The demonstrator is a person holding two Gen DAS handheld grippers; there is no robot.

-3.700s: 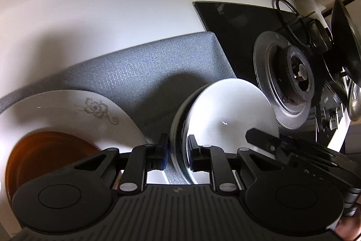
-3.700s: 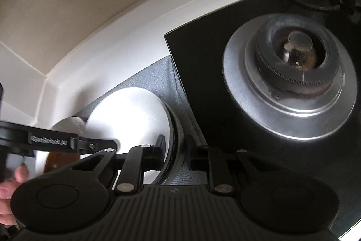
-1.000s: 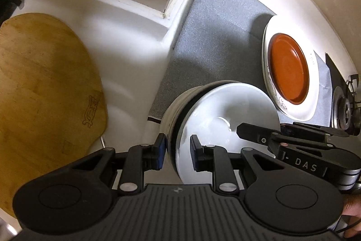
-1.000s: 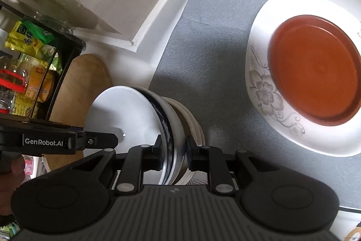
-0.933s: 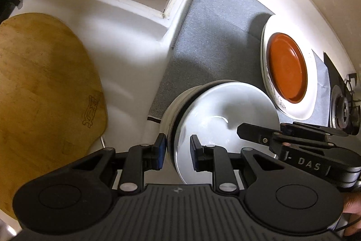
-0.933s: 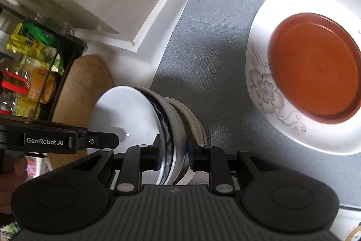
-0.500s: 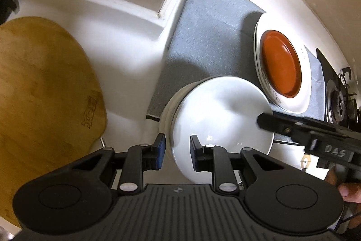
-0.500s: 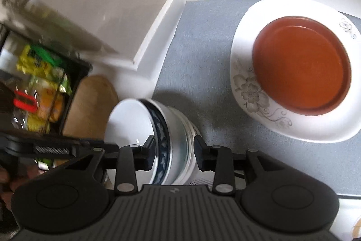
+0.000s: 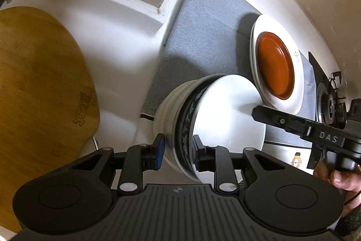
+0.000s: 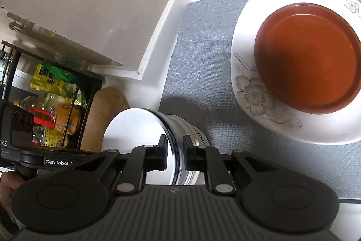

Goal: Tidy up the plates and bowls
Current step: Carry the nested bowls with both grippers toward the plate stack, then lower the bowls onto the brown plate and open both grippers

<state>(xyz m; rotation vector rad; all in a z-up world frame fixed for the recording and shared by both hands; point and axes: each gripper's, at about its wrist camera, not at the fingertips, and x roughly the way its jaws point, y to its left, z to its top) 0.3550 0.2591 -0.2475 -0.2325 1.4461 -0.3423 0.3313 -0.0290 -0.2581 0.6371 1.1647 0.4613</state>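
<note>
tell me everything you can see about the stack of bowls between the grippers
The stack of bowls is glossy ceramic: a white-inside top bowl with a dark blue patterned band outside, nested in plain white ones; a lower one bears partly hidden lettering. It sits at the grey mat edge, beside the floral plate. The left gripper and right gripper straddle its rim, open; contact unclear.

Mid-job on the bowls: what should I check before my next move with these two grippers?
1. Bowl stack nested, none slipping out: ok.
2. Stack base resting on the grey mat: cannot tell, the base is hidden.
3. Left gripper straddles several rims; whether it clamps them: cannot tell.
4. Right gripper straddles the top rim; whether it clamps it: cannot tell.
5. Red plate sits centred on the flowered plate: ok.
6. Plates stand apart from the stack: ok.
</note>
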